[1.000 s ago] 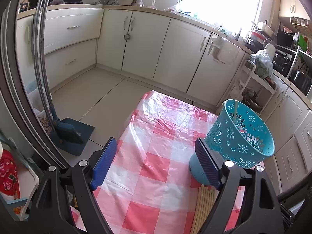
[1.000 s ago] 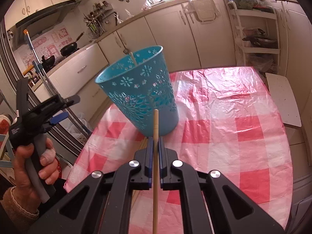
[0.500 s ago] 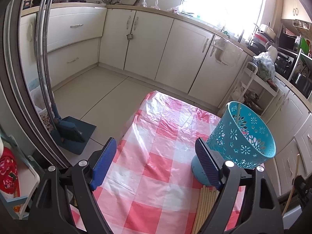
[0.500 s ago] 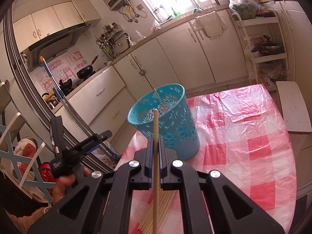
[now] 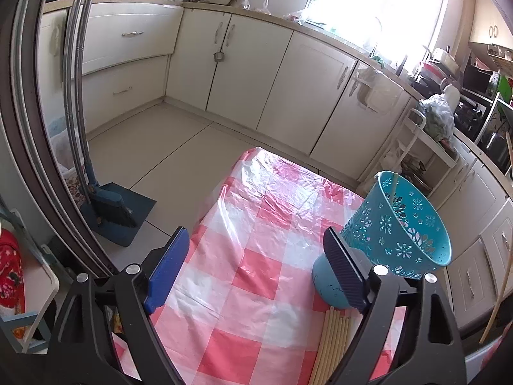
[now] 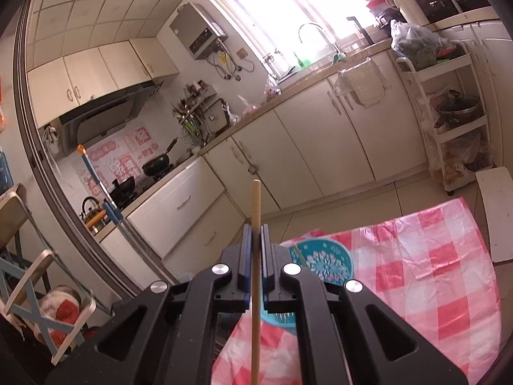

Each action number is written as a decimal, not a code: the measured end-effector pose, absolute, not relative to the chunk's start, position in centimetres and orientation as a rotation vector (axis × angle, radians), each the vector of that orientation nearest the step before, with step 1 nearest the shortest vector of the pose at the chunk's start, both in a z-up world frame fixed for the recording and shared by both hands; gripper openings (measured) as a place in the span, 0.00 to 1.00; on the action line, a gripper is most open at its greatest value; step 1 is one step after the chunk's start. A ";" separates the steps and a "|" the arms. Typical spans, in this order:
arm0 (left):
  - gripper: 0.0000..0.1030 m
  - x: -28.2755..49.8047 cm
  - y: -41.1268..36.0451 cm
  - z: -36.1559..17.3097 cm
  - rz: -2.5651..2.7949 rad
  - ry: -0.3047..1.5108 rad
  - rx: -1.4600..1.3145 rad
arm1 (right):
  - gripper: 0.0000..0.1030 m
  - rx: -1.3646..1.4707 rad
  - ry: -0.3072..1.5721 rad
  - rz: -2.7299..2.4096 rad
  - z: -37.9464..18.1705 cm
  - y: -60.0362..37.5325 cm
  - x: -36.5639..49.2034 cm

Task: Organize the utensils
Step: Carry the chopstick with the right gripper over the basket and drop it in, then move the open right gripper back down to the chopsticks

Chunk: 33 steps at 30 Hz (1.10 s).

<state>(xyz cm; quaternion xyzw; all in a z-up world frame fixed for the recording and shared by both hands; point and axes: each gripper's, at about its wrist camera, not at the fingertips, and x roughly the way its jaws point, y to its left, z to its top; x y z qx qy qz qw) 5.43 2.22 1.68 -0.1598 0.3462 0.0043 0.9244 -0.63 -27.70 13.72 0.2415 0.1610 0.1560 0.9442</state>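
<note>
Right gripper (image 6: 255,250) has come up and tilted back since a second ago: the blue basket (image 6: 323,261) that filled its view then now sits low, just past its fingers, and we look down into the mouth. Jaws pressed together, pinching one chopstick (image 6: 255,211) upright, tip well above the fingers, tail running down out of frame. One stick already leans inside the basket.

Left gripper (image 5: 256,266) is spread wide with nothing between the pads, hovering over the checked tablecloth (image 5: 256,224). It has barely shifted; jaws have just been opening a touch more. Its right finger (image 5: 344,272) sits in front of the basket's base; whether it touches, can't tell. Remaining chopsticks (image 5: 333,337) lie bundled on the cloth just in front of the basket.

From the left camera, the held stick (image 5: 500,272) shows at the far right edge, off to the side of the basket rim, not yet over it.

Step in hand, as I read it: drop this stick in the basket. To do it well: carry the lower end over the rim first, centre it over the mouth, lower until the end is below the rim, then release. The basket is tilted and looks light, so a knock on the rim could tip it. Left could steady the base.
</note>
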 end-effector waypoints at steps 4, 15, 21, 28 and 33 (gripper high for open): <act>0.80 5.6 2.3 1.5 0.008 0.712 -0.335 | 0.06 0.500 0.226 0.214 13.9 -27.8 1.9; 0.81 6.0 2.5 1.1 0.011 0.725 -0.333 | 0.06 0.311 0.240 0.044 9.5 -26.9 5.1; 0.82 6.1 1.9 0.9 0.007 0.731 -0.312 | 0.07 0.263 0.317 0.078 8.4 -26.0 4.4; 0.83 6.0 2.2 0.8 0.041 0.721 -0.282 | 0.25 0.257 0.329 0.075 8.9 -26.2 -0.1; 0.83 5.8 2.6 0.6 0.058 0.724 -0.275 | 0.27 0.257 0.369 0.050 8.3 -26.8 -4.3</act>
